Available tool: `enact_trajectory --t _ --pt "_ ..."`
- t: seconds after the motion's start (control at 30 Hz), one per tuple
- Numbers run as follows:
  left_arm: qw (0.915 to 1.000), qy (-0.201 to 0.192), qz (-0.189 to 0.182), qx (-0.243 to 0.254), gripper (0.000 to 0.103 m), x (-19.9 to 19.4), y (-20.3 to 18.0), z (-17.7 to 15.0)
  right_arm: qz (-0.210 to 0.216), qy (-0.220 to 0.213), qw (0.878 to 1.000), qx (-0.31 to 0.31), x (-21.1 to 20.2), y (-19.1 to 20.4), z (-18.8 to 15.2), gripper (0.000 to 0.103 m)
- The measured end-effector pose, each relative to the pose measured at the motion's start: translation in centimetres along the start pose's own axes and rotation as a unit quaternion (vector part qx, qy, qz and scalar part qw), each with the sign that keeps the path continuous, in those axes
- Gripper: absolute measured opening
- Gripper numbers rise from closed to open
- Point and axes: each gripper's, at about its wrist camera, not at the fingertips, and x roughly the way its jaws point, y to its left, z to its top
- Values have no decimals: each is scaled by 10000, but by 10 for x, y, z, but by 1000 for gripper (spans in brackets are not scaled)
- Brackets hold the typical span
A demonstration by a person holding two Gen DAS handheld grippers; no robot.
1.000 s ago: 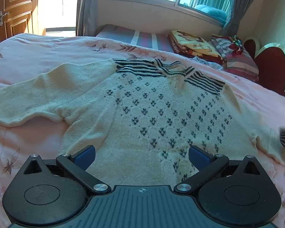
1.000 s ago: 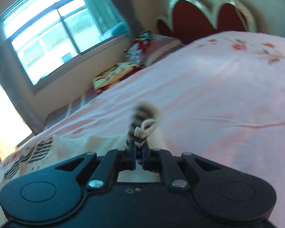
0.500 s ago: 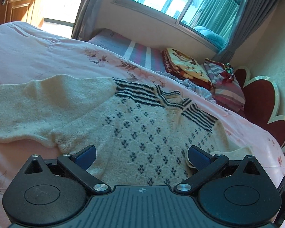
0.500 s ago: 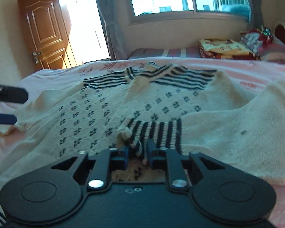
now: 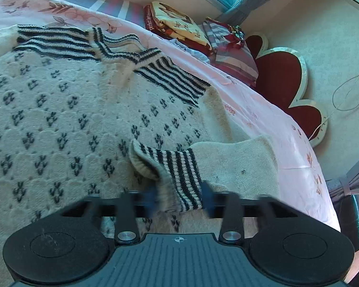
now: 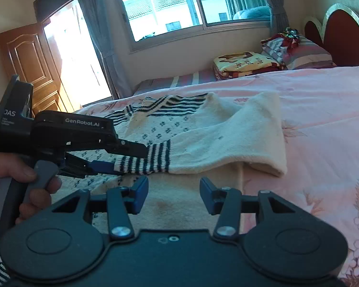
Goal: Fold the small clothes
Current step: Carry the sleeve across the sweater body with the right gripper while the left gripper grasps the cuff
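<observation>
Now, by label:

Sweater (image 5: 67, 110): cream knit with dark motifs and striped shoulders, spread flat on the pink floral bedsheet (image 6: 323, 100).
Right sleeve: a second ago held up over bare sheet – now folded across the sweater's front, its striped cuff (image 5: 182, 167) lying on the body.
Left hand-held gripper (image 5: 179, 201): wide open before; its jaws have just closed on the cuff, blurred in its own view.
Right hand-held gripper (image 6: 173, 195): pinched the cuff earlier; its jaws have just been opening and now stand partly apart with nothing between them, short of the cuff.
Right wrist view only: a hand (image 6: 19, 181) on the left gripper's trigger, the window, the wooden door.
Left wrist view only: the collar – and the heart-shaped headboard (image 5: 282, 76).
</observation>
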Motion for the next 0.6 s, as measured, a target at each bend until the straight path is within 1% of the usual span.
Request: enact_trajectory --t 0.03,0.07,0.13,0.2,0.23,0.27,0.33,0.37,0.4,0.43,0.57,0.6 --pt "10000 -33 9 12 6 3 0 1 -13 -14 9999 156 -1 -5 0 47" --pt "9999 -165 13 39 6 -1 2 3 -19 -25 9996 296 -2 -9 1 47" --pt "9987 -485 71 141 6 -19 8 9 2 -72 9980 624 -2 -18 1 47" --pt "9971 -710 197 169 6 -41 22 17 108 -117 9940 1082 -1 -29 2 48" --pt "9963 -775 288 224 6 -51 29 19 174 -129 9911 1316 0 -35 3 49" --pt "9959 -803 347 217 6 -58 36 20 278 -151 9865 1610 3 -41 3 54" --pt "9959 -818 384 43 6 -71 58 23 526 -184 9744 2177 9 -52 1 61" --pt "9957 -815 437 -14 6 -75 66 24 657 -199 9664 2476 13 -58 0 62" --pt "9955 -823 475 -49 6 -77 73 24 791 -214 9554 2837 19 -64 -1 62" --pt "9953 -837 481 -89 6 -79 78 24 858 -230 9471 3085 23 -68 -2 62" --pt "9942 -925 511 -177 6 -81 93 21 1106 -329 9158 3846 42 -84 -4 62" --pt "9938 -961 518 -219 6 -82 97 20 1169 -325 9041 4097 49 -89 -5 62"
